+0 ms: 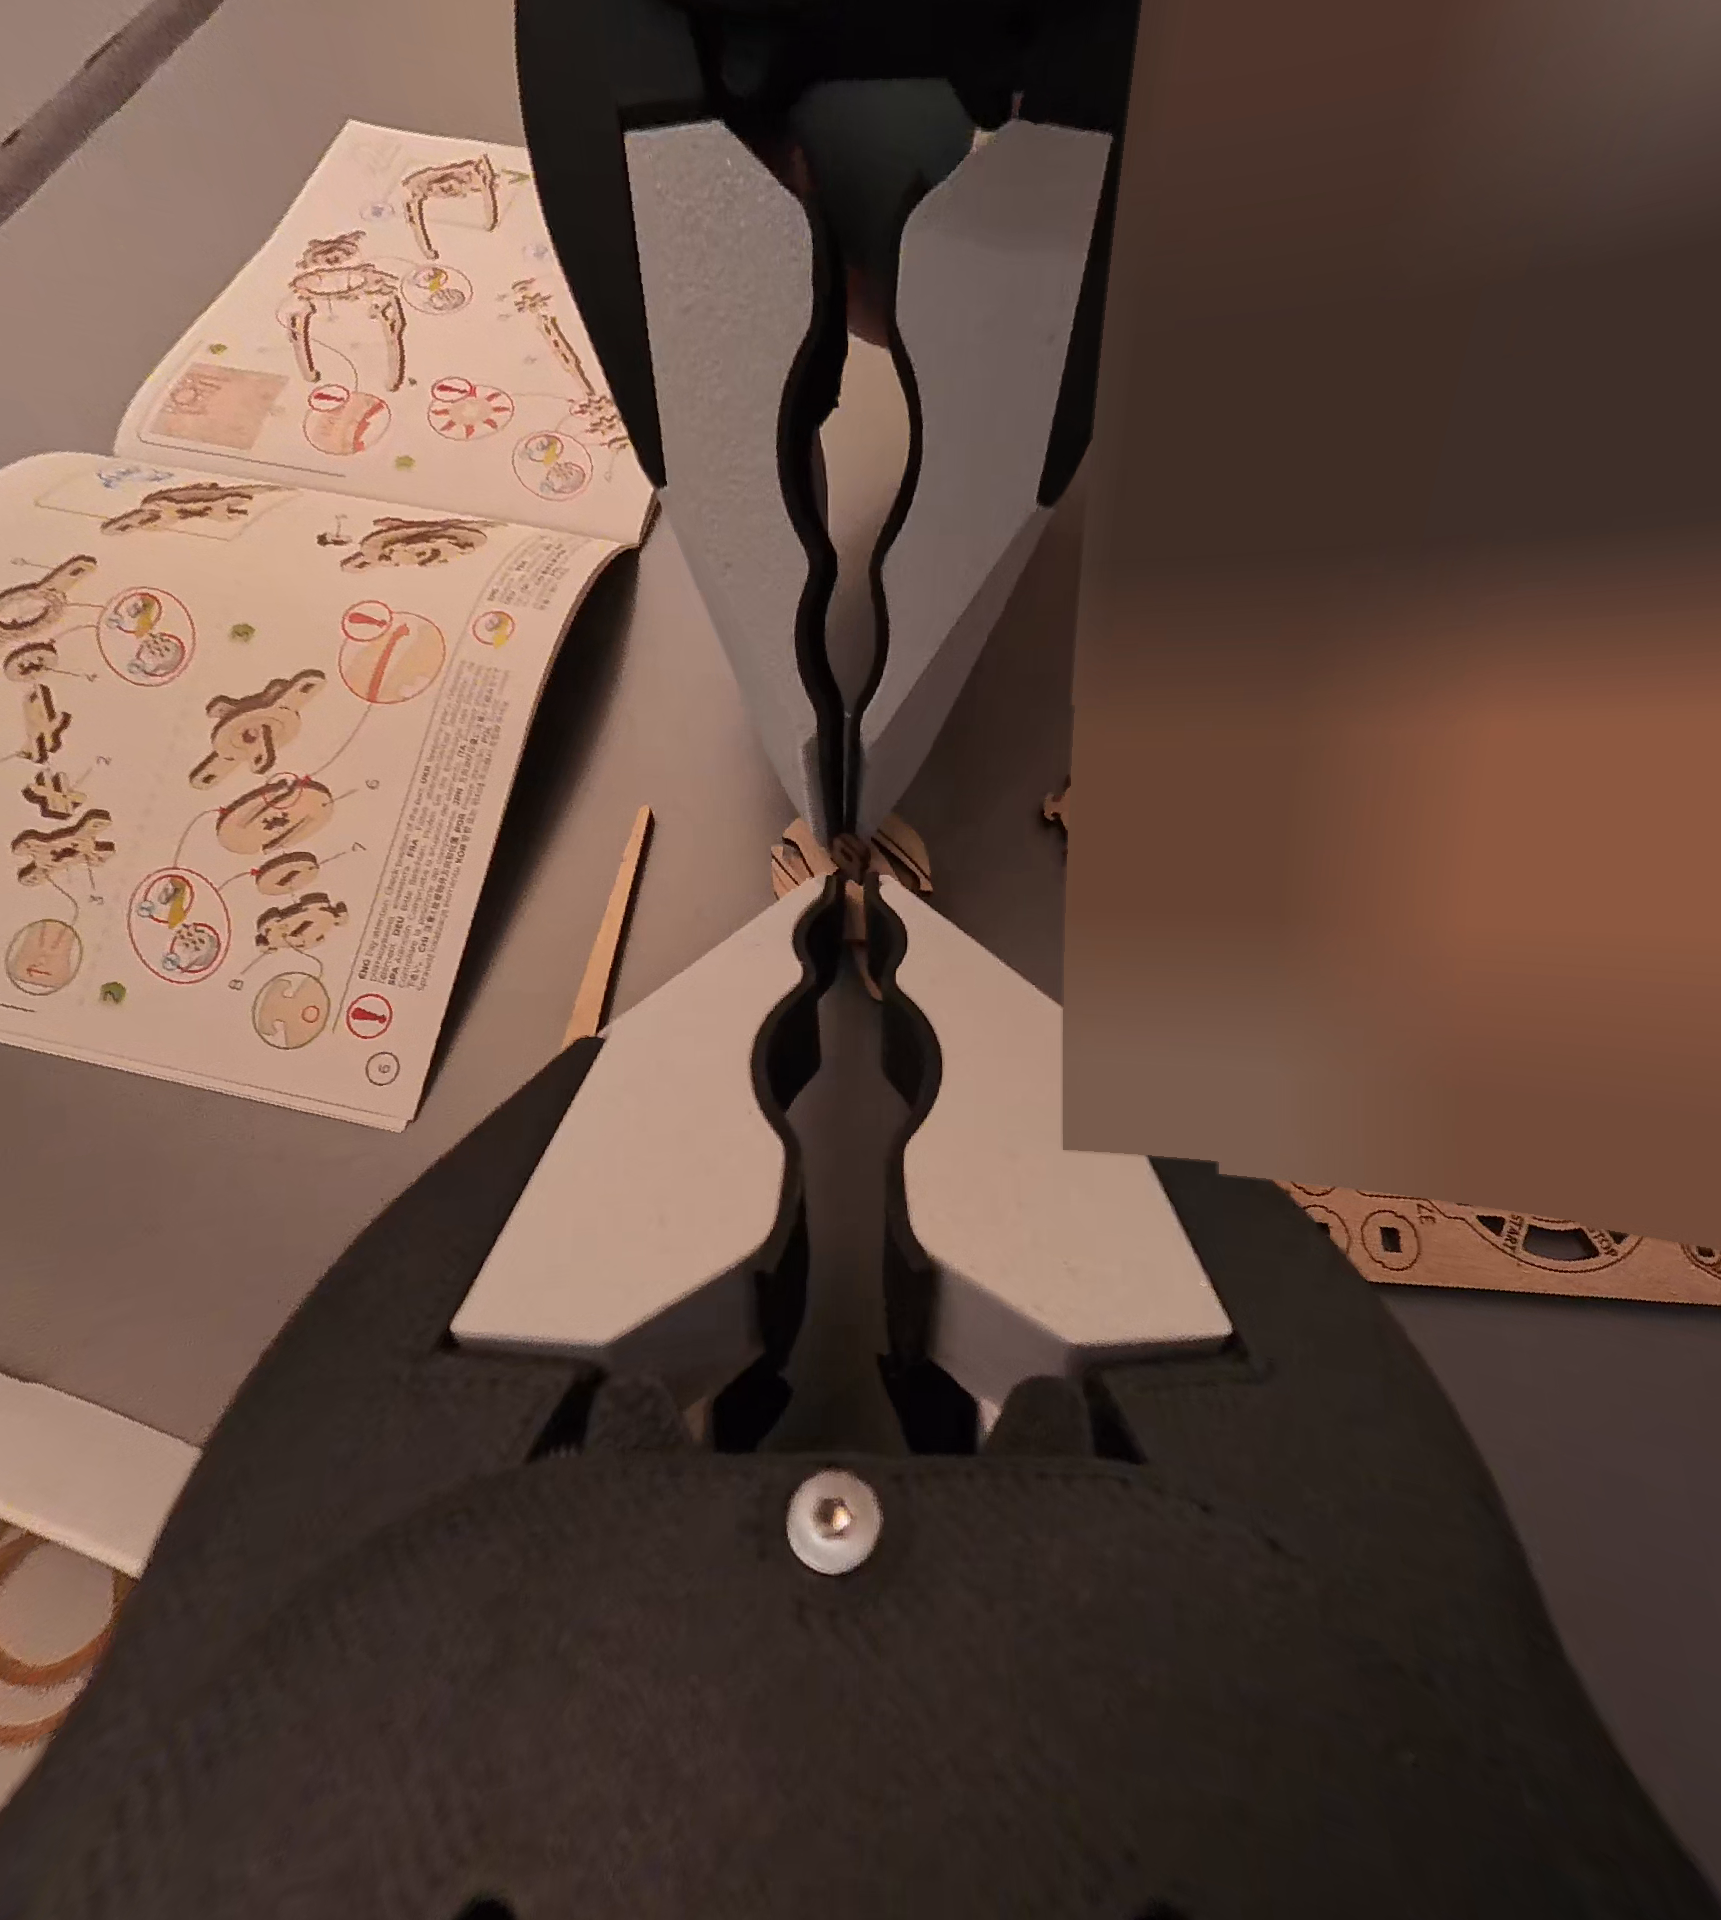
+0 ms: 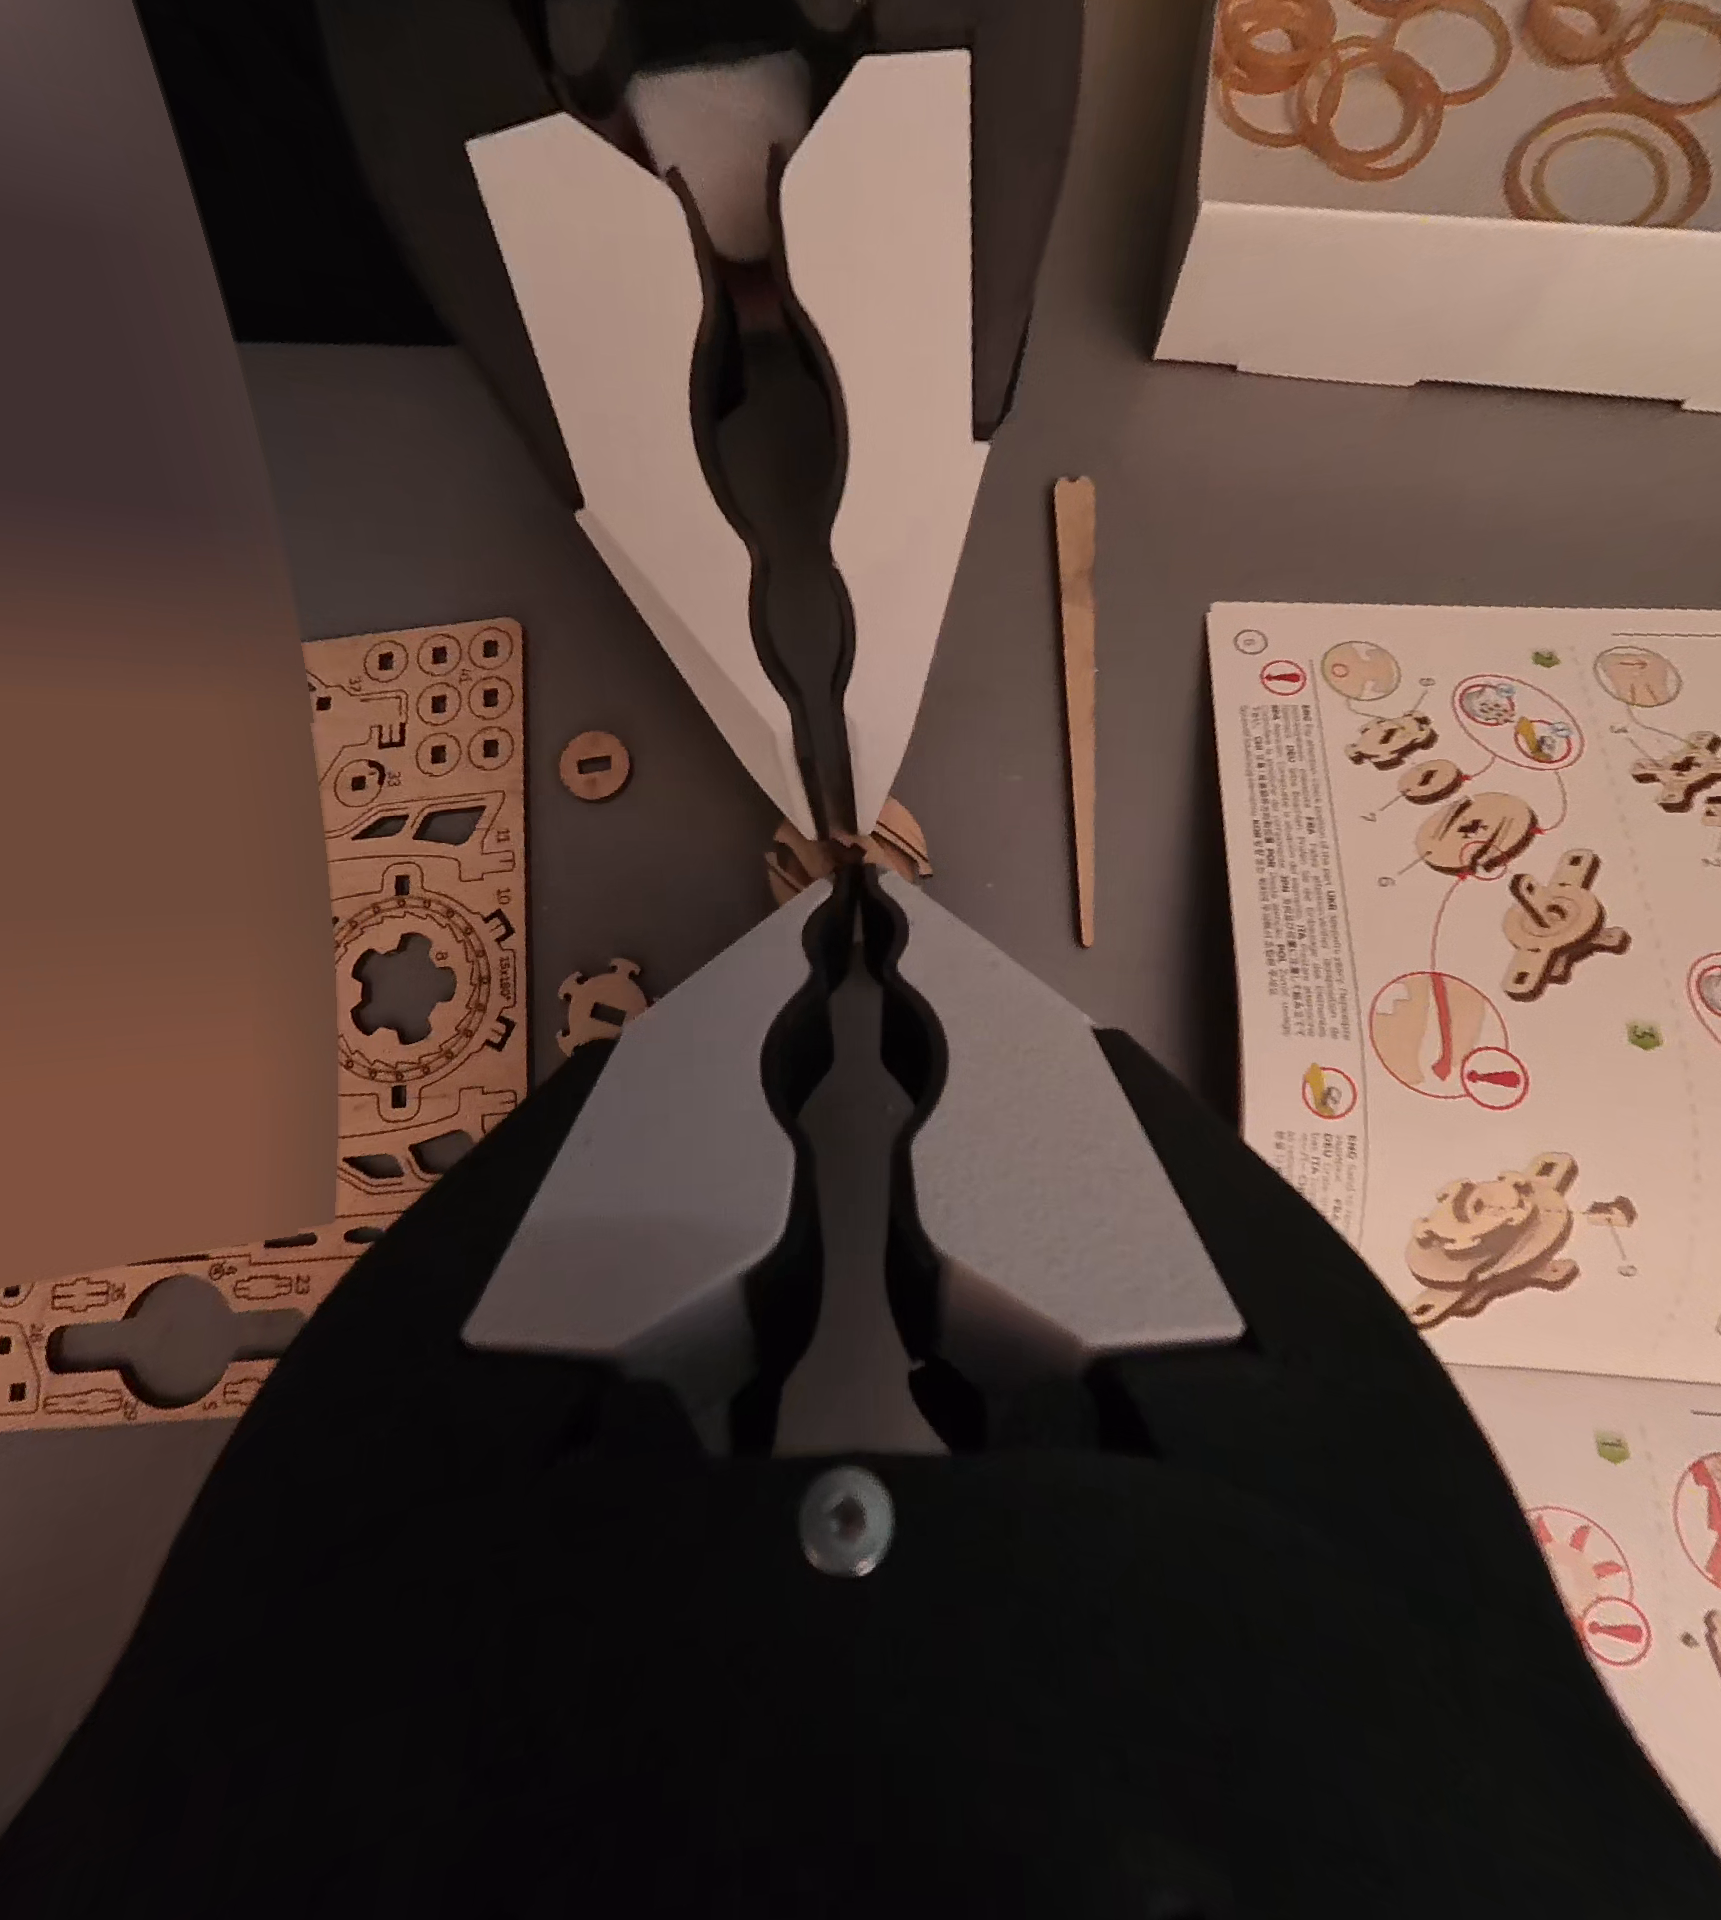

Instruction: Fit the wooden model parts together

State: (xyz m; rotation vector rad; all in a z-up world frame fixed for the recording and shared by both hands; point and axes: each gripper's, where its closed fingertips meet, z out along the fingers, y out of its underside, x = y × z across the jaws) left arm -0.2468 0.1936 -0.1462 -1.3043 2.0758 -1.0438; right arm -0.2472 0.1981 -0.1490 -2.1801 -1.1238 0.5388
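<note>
A small wooden model assembly (image 1: pixel 903 860) with round discs hangs just above the grey table between the two grippers, which meet tip to tip. My left gripper (image 1: pixel 840 902) reaches in from the bottom of the left wrist view and is shut on its near side. My right gripper (image 1: pixel 840 812) comes from the top and is shut on its far side. In the right wrist view the assembly (image 2: pixel 900 844) sits between my right gripper (image 2: pixel 856 891) below and the left gripper (image 2: pixel 835 812) above. The fingertips hide the middle of the assembly.
An open instruction booklet (image 1: pixel 212 727) (image 2: pixel 1510 935) and a thin wooden stick (image 1: pixel 617 925) (image 2: pixel 1074 707) lie beside the grippers. Laser-cut wooden sheets (image 2: pixel 430 883) (image 2: pixel 108 1340), a loose disc (image 2: pixel 594 766) and a notched piece (image 2: pixel 601 1003) lie on the other side. A white box (image 2: pixel 1458 281) holds rubber bands (image 2: pixel 1604 166).
</note>
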